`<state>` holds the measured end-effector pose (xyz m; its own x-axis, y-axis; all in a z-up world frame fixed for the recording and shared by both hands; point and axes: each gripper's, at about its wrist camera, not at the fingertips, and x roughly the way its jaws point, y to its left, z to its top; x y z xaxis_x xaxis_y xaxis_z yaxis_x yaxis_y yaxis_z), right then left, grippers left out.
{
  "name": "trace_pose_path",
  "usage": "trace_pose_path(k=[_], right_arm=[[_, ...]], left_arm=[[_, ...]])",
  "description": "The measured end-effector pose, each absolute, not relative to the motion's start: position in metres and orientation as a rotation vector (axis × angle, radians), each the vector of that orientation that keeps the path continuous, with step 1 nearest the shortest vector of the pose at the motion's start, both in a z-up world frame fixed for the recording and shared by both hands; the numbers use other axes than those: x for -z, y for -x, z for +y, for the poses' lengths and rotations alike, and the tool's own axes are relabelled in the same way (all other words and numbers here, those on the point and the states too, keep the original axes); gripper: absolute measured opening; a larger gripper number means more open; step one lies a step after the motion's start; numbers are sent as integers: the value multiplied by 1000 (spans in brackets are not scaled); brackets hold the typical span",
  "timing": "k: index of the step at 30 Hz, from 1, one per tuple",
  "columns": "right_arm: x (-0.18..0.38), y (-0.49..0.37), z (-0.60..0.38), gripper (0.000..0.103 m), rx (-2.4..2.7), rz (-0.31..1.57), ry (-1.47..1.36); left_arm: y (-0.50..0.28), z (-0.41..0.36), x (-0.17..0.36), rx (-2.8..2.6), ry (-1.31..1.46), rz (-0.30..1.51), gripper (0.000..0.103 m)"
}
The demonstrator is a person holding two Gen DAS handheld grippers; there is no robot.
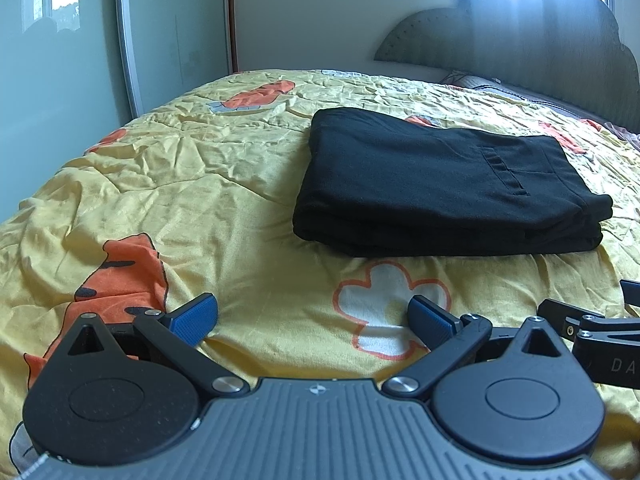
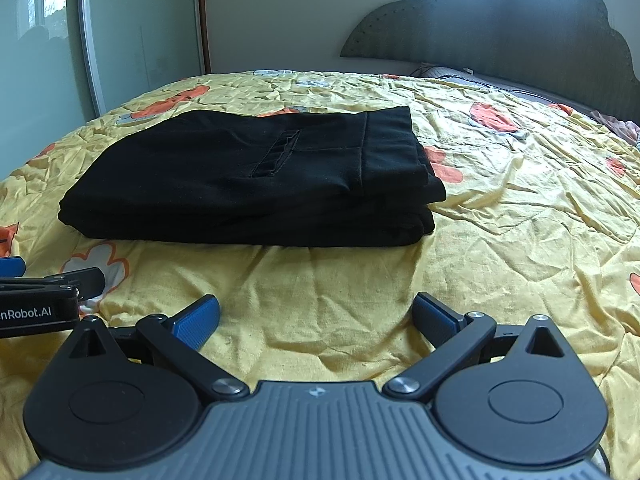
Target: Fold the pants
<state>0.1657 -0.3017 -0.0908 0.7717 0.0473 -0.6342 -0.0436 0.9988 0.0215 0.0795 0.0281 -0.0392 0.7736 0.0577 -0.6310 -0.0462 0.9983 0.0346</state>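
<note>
Bedroom setup today: yellow quilt [image 1: 200, 184] with orange cartoon prints covering the whole bed, sliding wardrobe door [image 1: 60, 60] at the upper left of the frame, and a scalloped grey headboard [image 1: 540, 40] at the upper right with window glare behind it.

Working left to right in the left wrist view, my left gripper [image 1: 314, 320] sits at the bottom centre with its blue pads spread wide and nothing between them, just quilt. Up and right of centre are the black pants [image 1: 432, 184], lying as a compact stacked rectangle with a pocket seam facing up. At the far right edge I can see part of the other tool poking in.

Right wrist view: the pants land left of centre, and my right gripper [image 2: 316, 320] at the bottom centre is also gaping wide and empty, well short of the bundle.

Looks basically done to me. The risk from here is me meddling: the quilt is soft and wrinkled, so if a finger snags it or clips the near edge of the stack, the layers could slide and the fold opens up.
</note>
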Motion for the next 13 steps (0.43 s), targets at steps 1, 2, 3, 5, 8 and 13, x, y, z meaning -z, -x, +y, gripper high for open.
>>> trace_pose_path(k=[1,2,3,5,8,13], right_arm=[[91,-166,-302,103,-49,688,-5],[91,-166,-302,103,-49,688,-5],[91,-166,-302,103,-48,688,-6],[91,-166,-302,103,-48,688,-6],[91,-166,-302,103,-48,688,-6],[91,-166,-302,103,-48,688,-6]], left_arm=[[-80,28,39,-56,-17,684,103],[-80,28,39,-56,-17,684,103],[-80,28,39,-56,-17,684,103],[-80,28,39,-56,-18,684,103],[-80,28,39,-56,-18,684,103],[-80,28,39,-52,-14,683,103]])
